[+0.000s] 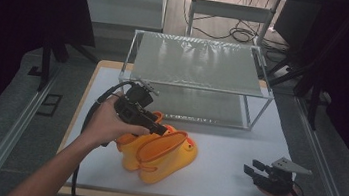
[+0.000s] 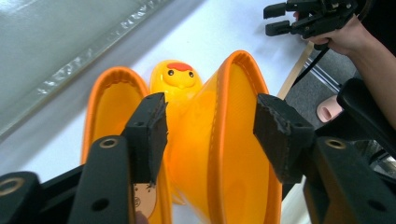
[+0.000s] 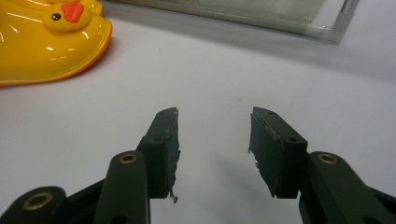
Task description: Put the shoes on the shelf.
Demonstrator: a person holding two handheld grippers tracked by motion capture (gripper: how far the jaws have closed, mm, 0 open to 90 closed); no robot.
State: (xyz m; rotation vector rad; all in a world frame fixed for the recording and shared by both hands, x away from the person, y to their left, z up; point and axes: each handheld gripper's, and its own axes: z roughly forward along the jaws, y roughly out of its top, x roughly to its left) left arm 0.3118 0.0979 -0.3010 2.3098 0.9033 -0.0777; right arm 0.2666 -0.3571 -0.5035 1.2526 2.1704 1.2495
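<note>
Left gripper view: left tongs (image 2: 210, 135) agape astride boot cuff (image 2: 233, 140); right tongs (image 3: 214, 149) agape, empty.

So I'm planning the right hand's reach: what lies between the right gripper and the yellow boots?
Bare white table, in the right gripper view, between right gripper and yellow boots.

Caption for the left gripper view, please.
Open left gripper straddling the rim of a yellow duck boot, its twin alongside on the white table.
</note>
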